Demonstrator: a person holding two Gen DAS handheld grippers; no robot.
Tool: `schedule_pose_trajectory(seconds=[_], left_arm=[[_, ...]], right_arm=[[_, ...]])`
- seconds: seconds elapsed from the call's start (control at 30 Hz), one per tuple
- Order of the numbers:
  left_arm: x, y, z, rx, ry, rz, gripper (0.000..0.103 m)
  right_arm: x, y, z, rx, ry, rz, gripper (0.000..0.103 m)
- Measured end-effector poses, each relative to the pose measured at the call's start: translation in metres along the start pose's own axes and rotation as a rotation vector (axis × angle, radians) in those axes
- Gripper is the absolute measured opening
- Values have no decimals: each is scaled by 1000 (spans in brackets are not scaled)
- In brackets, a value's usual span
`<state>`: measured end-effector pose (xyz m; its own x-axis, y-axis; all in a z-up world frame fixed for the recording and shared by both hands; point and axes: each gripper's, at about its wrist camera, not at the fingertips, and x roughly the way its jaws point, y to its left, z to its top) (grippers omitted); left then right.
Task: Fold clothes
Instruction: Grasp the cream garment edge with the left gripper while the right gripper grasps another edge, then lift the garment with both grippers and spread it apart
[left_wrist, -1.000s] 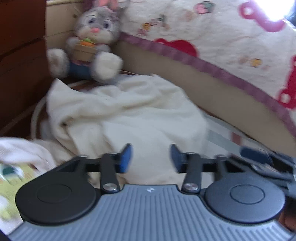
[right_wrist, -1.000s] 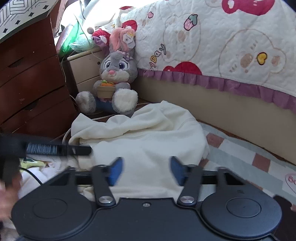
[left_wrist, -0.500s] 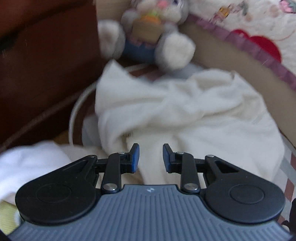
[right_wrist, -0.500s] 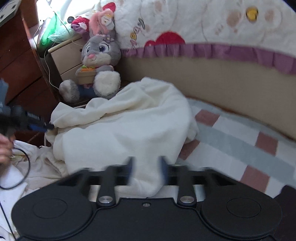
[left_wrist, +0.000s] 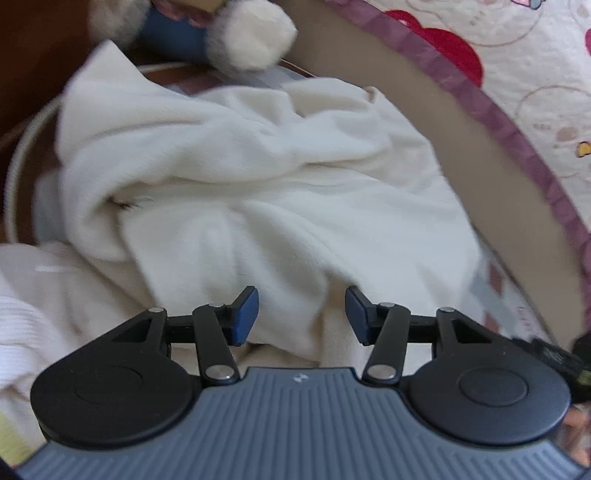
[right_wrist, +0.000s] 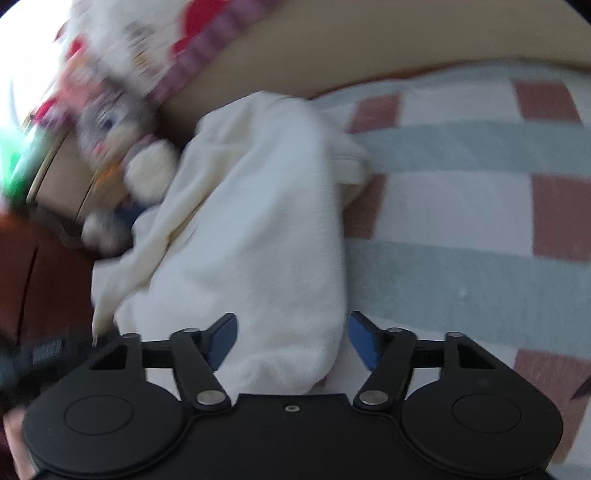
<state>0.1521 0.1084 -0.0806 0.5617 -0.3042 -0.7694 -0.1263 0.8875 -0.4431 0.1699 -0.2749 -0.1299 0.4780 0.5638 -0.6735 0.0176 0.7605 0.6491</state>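
Both claws have dropped closer to the cream garment (left_wrist: 258, 192) since the earlier frames. It lies heaped on the checked mat (right_wrist: 461, 206), between the bed and the plush rabbit (right_wrist: 147, 166). Your left claw (left_wrist: 301, 317) and right claw (right_wrist: 291, 341) are both opening, cloth between the jaws, pads not pressing. Risk: with so many bunched folds, you pinch several layers at once and lift a lump, not an edge.
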Motion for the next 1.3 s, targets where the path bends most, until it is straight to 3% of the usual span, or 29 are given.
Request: schedule_pose_trajectory(seconds=[0.13,0.2,0.23,0.33,0.4,0.47,0.5,0.53,0.57,0.6,0.7,0.8,0.9,0.93,1.0,1.17,1.23,1.27,1.3], left_arm=[[11,-7,-5,19,27,-102,64],[14,-17,-10,57,30,-115,73],[18,-21,-12,79,32,-95,77],[34,-26,-18,114,43,-13,78],[39,-24,-21,128,39,-5,78],[37,-25,-21,154,17,-7,71],[35,-26,-22,175,4,-5,50],[33,-28,-22,197,-6,1,24],[31,-31,-22,218,-18,12,19],[28,-34,-21,236,-36,20,17],[21,-37,-19,252,-81,-4,14],[10,-40,-18,259,-120,-68,12],[-6,-46,-17,280,-167,-148,12],[-11,-49,-17,288,-183,-176,7],[-21,-56,-16,290,-198,-244,7],[-30,-76,-20,313,-201,-246,6],[-36,-87,-27,362,-230,-223,6],[-40,-97,-32,416,-258,-174,6],[-44,-114,-42,516,-308,-64,6]], right_arm=[[7,-8,15,33,-26,-23,77],[11,-5,22,20,-39,-13,78],[14,-4,26,17,-41,-1,79],[25,-1,38,8,-49,35,91],[48,-2,47,14,-29,12,92],[64,-6,50,75,-27,-2,92],[69,-8,50,105,-29,17,91],[74,-10,50,133,-31,36,75],[72,-4,48,104,-42,64,32],[70,2,47,75,-54,90,21],[43,41,38,-129,-148,65,15],[12,72,33,-233,-207,121,12],[-19,95,28,-287,-251,169,9],[-29,102,27,-299,-261,182,8],[-45,113,25,-326,-269,167,8],[-79,119,18,-381,-309,136,7],[-88,125,12,-437,-363,-34,7],[-93,128,9,-464,-390,-119,7],[-98,131,6,-490,-415,-204,7]])
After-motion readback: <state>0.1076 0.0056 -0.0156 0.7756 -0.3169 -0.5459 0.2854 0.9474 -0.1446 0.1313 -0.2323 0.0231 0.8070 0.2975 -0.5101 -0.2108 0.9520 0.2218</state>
